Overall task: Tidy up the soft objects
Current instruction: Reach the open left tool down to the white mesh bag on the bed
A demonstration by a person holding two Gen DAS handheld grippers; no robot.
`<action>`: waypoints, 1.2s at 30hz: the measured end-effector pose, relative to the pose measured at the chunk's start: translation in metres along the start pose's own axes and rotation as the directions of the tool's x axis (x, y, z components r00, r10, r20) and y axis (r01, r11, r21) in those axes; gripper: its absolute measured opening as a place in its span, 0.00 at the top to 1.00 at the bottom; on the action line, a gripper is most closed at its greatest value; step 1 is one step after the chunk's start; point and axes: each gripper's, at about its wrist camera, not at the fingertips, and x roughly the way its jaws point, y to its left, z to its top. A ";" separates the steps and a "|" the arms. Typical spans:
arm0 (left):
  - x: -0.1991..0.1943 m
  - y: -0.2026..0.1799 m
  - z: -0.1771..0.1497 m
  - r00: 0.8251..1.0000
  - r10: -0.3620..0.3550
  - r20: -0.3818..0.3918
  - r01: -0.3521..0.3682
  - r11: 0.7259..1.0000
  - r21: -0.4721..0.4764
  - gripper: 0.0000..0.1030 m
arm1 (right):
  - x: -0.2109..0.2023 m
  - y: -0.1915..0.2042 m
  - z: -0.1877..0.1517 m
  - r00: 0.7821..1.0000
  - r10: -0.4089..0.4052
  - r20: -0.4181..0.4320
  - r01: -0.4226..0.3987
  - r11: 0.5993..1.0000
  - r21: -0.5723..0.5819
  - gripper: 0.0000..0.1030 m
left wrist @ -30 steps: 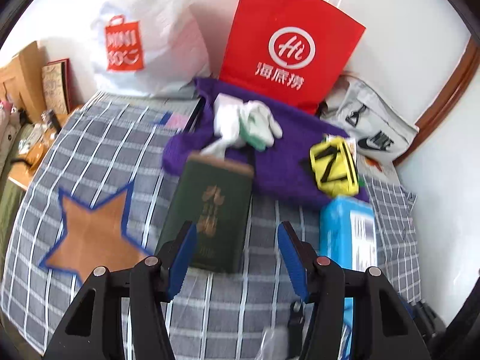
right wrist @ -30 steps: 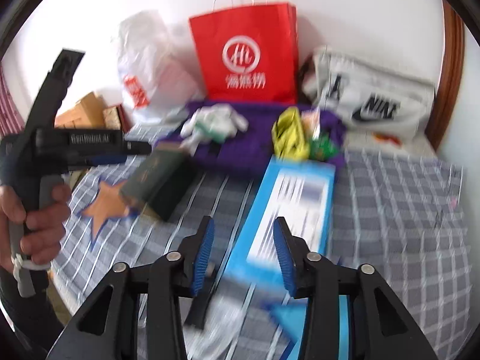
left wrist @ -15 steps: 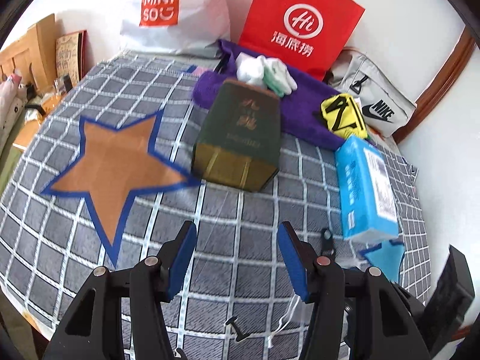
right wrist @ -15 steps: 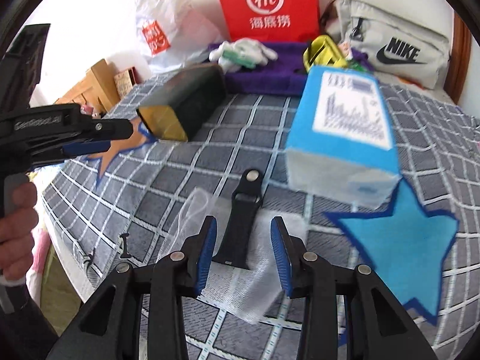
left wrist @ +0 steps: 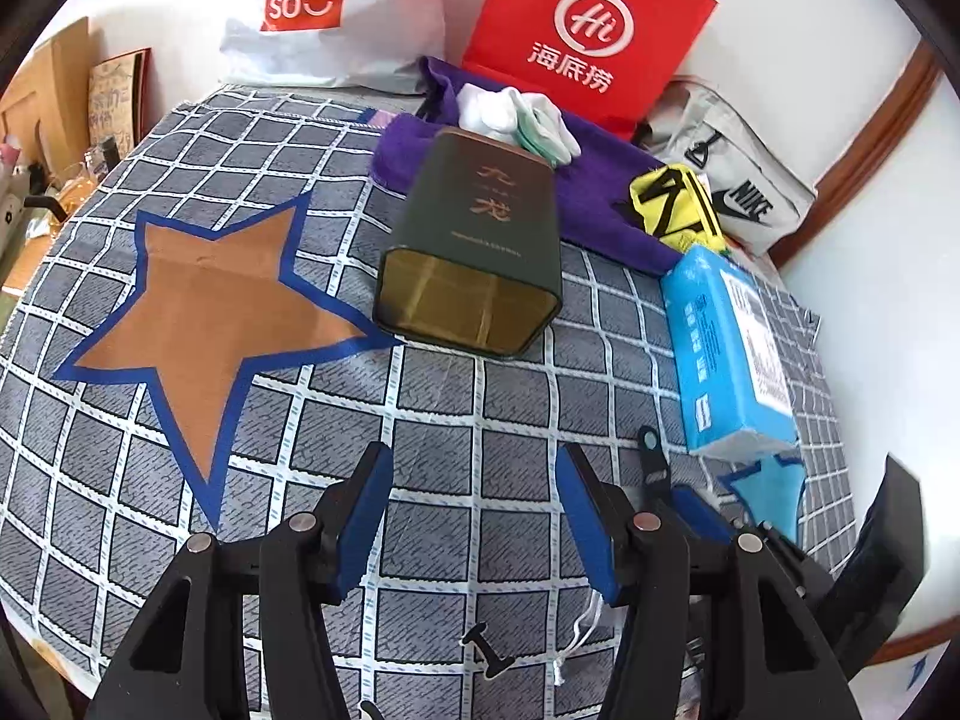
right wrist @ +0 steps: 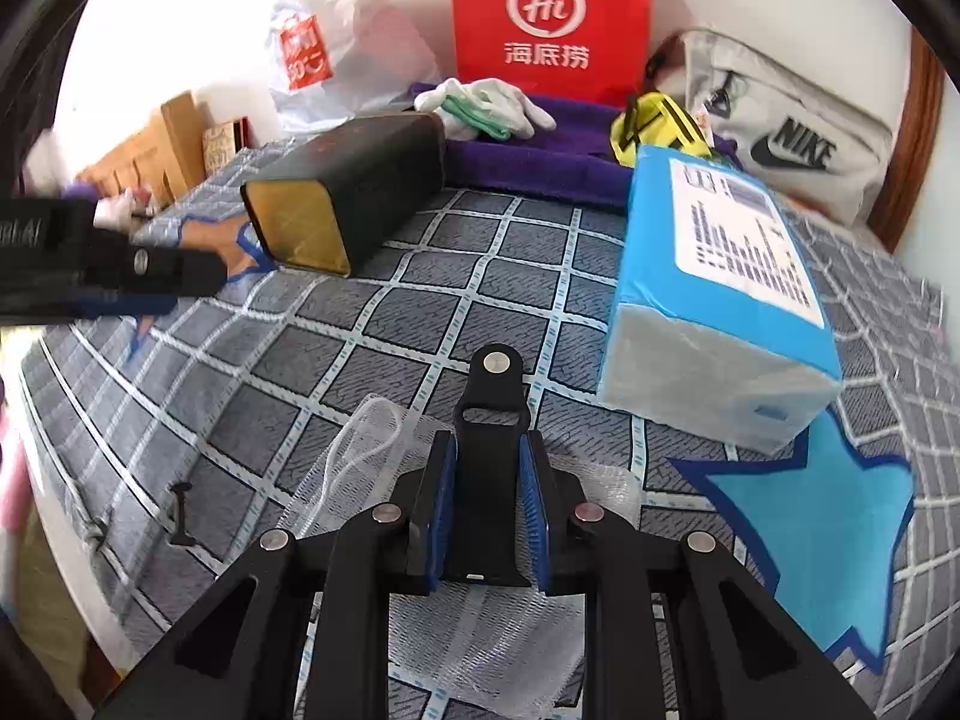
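because its pads pinch the black strap (right wrist: 489,420) over the mesh bag (right wrist: 480,630), the right gripper (right wrist: 487,504) can lift it; the left gripper (left wrist: 474,516) gapes empty.

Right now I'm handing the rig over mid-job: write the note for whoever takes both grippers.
Right gripper: shut on the black strap, over the white mesh bag.
Left gripper: open, empty, above the checked cloth.
Green box lies beside the brown star; blue pack touches the blue star.
White gloves and yellow pouch lie unsorted on the purple towel.
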 end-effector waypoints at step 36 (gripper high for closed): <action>0.031 -0.076 -0.057 0.996 -0.006 -0.094 0.020 0.989 0.148 0.28 | -0.062 -0.112 -0.056 0.999 -0.053 0.003 0.051 0.978 0.201 0.80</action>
